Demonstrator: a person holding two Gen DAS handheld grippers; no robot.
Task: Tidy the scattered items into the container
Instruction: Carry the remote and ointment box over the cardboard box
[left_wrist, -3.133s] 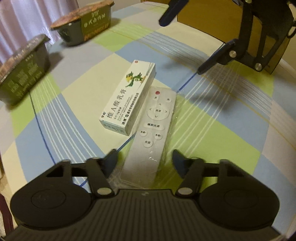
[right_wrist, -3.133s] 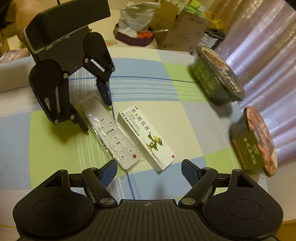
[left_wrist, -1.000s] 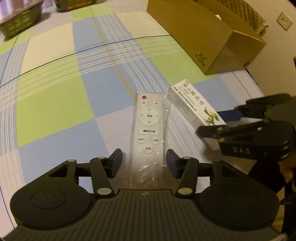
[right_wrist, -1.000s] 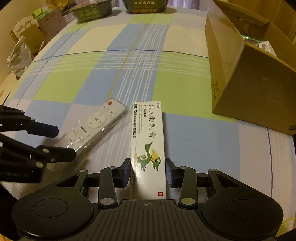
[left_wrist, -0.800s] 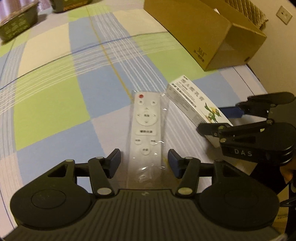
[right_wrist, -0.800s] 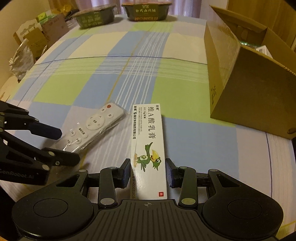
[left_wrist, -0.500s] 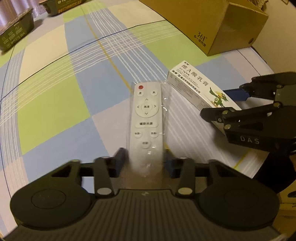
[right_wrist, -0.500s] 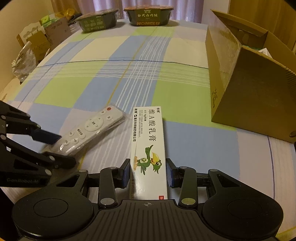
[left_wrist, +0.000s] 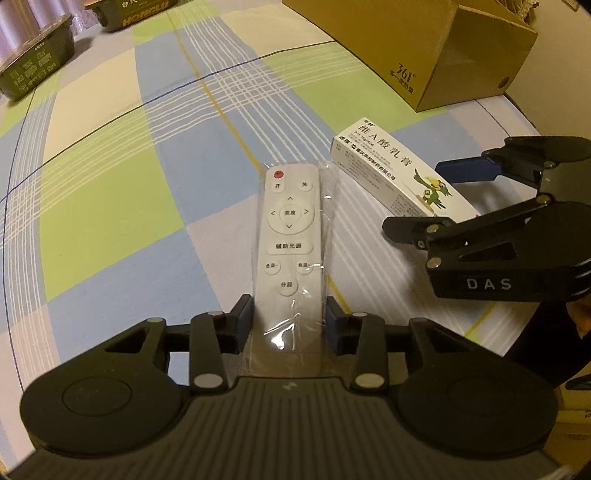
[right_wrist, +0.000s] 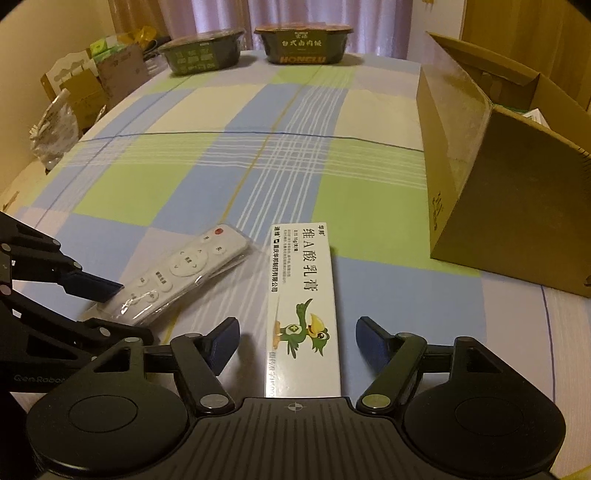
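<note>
The left gripper (left_wrist: 290, 317) pinches the near end of the plastic-wrapped white remote (left_wrist: 290, 236), its blue pads pressed to both sides; the remote runs straight ahead of it on the checked cloth of the desk (left_wrist: 110, 206). Just to its right lies the white ointment box (right_wrist: 303, 306), whose near end sits between the spread fingers of the right gripper (right_wrist: 297, 338), clear of both pads. Ahead and to the right of both grippers stands the open cardboard box (right_wrist: 509, 206), with bare cloth between it and the two items. Two dark green food trays (right_wrist: 258, 46) sit far ahead at the desk's far edge, and bags and cartons crowd the floor off to the left. Half a second ago the right gripper's fingers were closed on the box and they now stand wide, while the left gripper has tightened onto the remote. The carton's inside is mostly hidden by its wall, and the ointment box's near end is cut off by the gripper body.
</note>
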